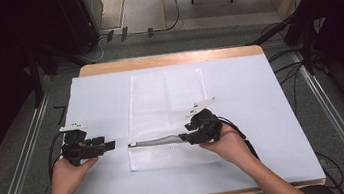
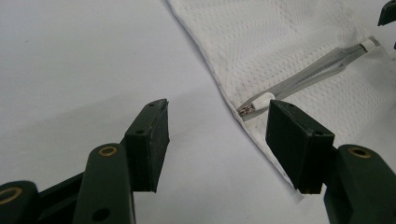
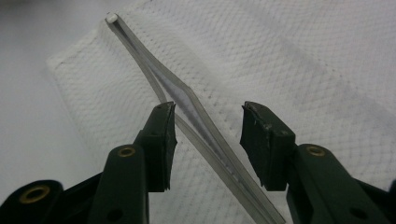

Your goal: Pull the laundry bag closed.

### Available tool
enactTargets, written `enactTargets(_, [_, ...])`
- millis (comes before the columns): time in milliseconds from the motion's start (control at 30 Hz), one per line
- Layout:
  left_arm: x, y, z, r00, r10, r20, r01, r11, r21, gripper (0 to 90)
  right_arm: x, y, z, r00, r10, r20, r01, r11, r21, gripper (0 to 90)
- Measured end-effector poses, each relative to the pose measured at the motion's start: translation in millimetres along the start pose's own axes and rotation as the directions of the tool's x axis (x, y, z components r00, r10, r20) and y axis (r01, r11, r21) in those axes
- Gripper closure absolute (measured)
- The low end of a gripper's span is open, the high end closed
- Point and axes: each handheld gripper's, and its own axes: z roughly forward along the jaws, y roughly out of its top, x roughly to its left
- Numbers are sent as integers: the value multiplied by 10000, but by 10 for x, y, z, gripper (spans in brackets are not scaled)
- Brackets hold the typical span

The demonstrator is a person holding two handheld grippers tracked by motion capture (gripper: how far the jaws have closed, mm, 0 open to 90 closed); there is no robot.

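Right gripper [image 3: 208,140] jaws apart astride zip [image 3: 187,100] of mesh bag [image 1: 167,97]; left gripper [image 2: 217,140] jaws apart near slider [image 2: 254,105]; pinch slider squarely, hold bag taut

Even overhead light falls on the pale tabletop [image 1: 99,96], which reads bright against dark, underexposed surroundings at both sides of the high view. Shadows there are soft and short. In the left gripper view the near fingers [image 2: 152,140] are slightly soft, and a diffuse shadow lies beneath them. In the right gripper view the mesh bag [image 3: 289,56] blurs toward the far edge, without glare.
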Motion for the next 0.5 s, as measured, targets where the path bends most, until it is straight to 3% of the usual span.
enactTargets(500, [-3, -2, 11, 10000, 50, -40, -50, 10000, 53, 401, 128, 151, 159, 9989, -413, -212, 412, 9991, -27, 531])
